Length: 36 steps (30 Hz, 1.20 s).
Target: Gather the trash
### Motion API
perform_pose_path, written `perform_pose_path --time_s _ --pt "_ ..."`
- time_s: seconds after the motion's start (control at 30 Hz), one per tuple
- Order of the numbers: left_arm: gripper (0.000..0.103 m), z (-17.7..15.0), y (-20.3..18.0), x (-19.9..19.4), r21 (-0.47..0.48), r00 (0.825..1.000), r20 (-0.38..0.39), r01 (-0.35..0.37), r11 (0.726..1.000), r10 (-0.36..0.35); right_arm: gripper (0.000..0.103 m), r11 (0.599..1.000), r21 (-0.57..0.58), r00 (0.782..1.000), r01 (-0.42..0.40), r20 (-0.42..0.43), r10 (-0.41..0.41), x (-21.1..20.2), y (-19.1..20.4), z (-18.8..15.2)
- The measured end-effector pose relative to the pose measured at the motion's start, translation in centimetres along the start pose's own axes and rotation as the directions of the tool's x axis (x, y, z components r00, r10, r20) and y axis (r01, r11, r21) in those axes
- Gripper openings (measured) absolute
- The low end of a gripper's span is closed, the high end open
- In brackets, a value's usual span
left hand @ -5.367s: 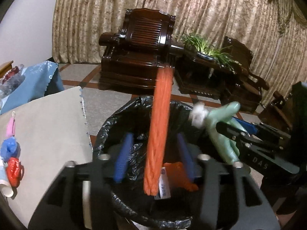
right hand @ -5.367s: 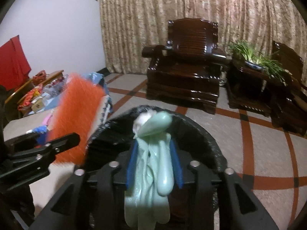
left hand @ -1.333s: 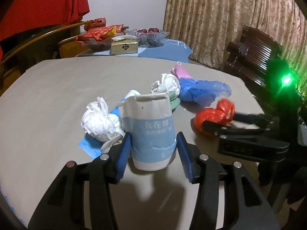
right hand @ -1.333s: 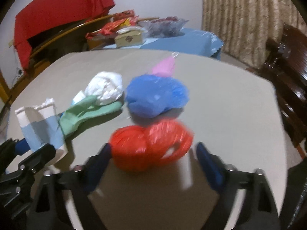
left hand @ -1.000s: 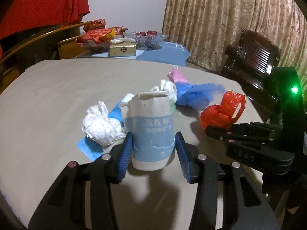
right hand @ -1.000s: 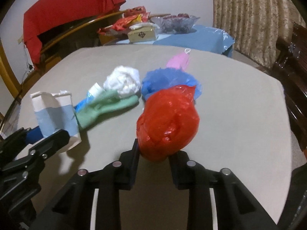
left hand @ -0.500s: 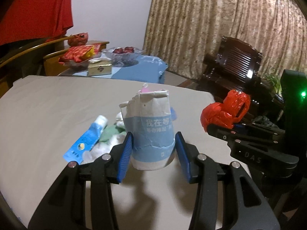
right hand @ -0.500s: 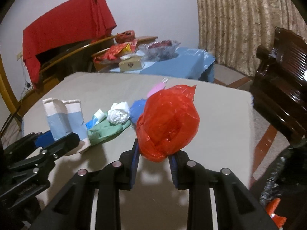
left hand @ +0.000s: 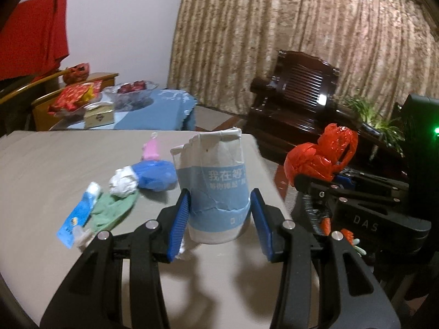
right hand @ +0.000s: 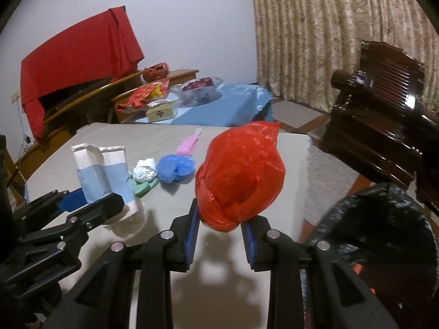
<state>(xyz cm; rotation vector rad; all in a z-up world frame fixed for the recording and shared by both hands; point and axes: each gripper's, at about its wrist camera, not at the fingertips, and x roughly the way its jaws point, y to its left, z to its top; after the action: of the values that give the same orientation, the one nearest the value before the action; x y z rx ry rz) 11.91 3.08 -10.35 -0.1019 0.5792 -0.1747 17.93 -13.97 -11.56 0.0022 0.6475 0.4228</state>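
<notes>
The left gripper (left hand: 219, 216) clamps the torn white-and-blue paper bag (left hand: 216, 183) above the table; the right gripper (right hand: 219, 227) pinches the crumpled red plastic bag (right hand: 238, 175). Either may slip before reaching the black-lined bin (right hand: 384, 235).

Both handheld grippers, the left gripper (left hand: 219, 216) and the right gripper (right hand: 219, 230), are matte black plastic linkages with round silver screws and ribbed blue pads lining their jaws. Seen from the left wrist, the right one carries white "DAS" lettering and a glowing green light.

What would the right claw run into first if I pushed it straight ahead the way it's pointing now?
Probably nothing soon. The right claw, shut on the red plastic bag, points over the table's far right edge. The blue plastic bag sits left of that line. Depth is unclear, but the way looks free.
</notes>
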Motion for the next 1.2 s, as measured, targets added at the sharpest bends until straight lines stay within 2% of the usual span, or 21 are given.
perform_pose_path --time_s 0.13,0.33,0.6,0.8,0.97,1.2 --pt "0.044 0.0 -2.6 0.6 0.034 0.999 -0.004 0.050 0.998 -0.049 0.029 0.999 0.016 0.999 0.035 0.003 -0.035 -1.3 -1.6 -0.5" --pt "0.044 -0.8 -5.8 1.7 0.081 0.996 -0.009 0.087 0.993 -0.086 0.029 0.995 0.050 0.996 0.092 -0.016 -0.091 -2.6 -4.0 -2.0" --pt "0.044 -2.3 -7.5 2.0 0.109 0.992 -0.036 0.121 0.987 -0.117 0.029 0.987 0.075 0.989 0.142 -0.041 -0.139 -3.2 -5.8 -3.5" --pt "0.044 -2.3 -6.6 1.8 0.088 0.996 -0.021 0.091 0.992 -0.089 0.029 0.987 0.070 0.989 0.141 -0.043 -0.139 -2.8 -5.8 -3.6" --pt "0.044 -2.5 -4.8 1.2 0.083 0.999 -0.005 0.033 0.996 -0.033 0.029 0.990 0.058 0.991 0.127 -0.043 -0.125 -2.1 -5.2 -3.5" --pt "0.044 -2.9 -3.6 1.5 0.065 1.000 -0.016 -0.016 0.998 0.017 0.029 0.992 0.035 0.990 0.121 -0.074 -0.118 -0.8 -4.4 -3.7"
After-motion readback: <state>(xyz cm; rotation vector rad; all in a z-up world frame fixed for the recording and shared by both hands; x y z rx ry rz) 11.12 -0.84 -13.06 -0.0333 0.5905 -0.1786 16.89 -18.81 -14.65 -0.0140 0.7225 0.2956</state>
